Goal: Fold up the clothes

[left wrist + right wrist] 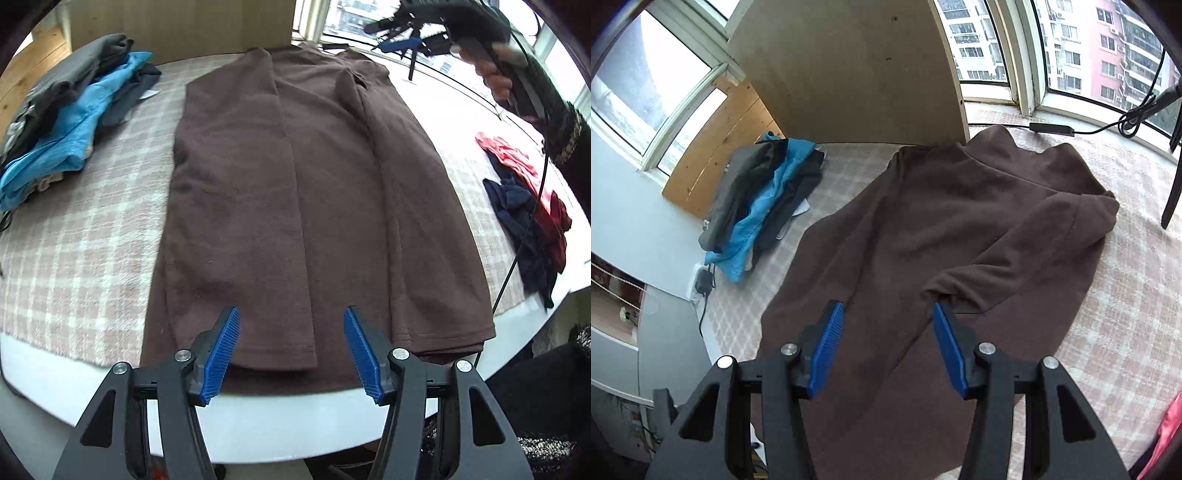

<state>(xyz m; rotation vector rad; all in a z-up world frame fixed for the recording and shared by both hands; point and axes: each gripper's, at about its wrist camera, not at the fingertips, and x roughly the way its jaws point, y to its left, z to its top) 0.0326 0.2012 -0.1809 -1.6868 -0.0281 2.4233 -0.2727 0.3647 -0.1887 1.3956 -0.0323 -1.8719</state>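
A brown fleece garment (pixel 295 184) lies flat on the pink checked blanket (pixel 85 251), with its long sides and sleeves folded in over the middle. My left gripper (pixel 291 314) hangs open just above the garment's near hem, nothing between its blue pads (pixel 221 354). In the right wrist view the same garment (pixel 923 229) runs diagonally, its collar end toward the window. My right gripper (pixel 888 308) is open above its middle, near a folded sleeve (pixel 1015 266), and holds nothing. A person's hand (pixel 495 77) carries that gripper at the upper right of the left wrist view.
A pile of grey and blue clothes (pixel 74 110) (pixel 757 206) sits at the blanket's left. Red and navy clothes (pixel 524 206) lie at the right edge. A wooden board (pixel 849 74) stands behind the table. A black cable (pixel 1052 129) runs along the windowsill.
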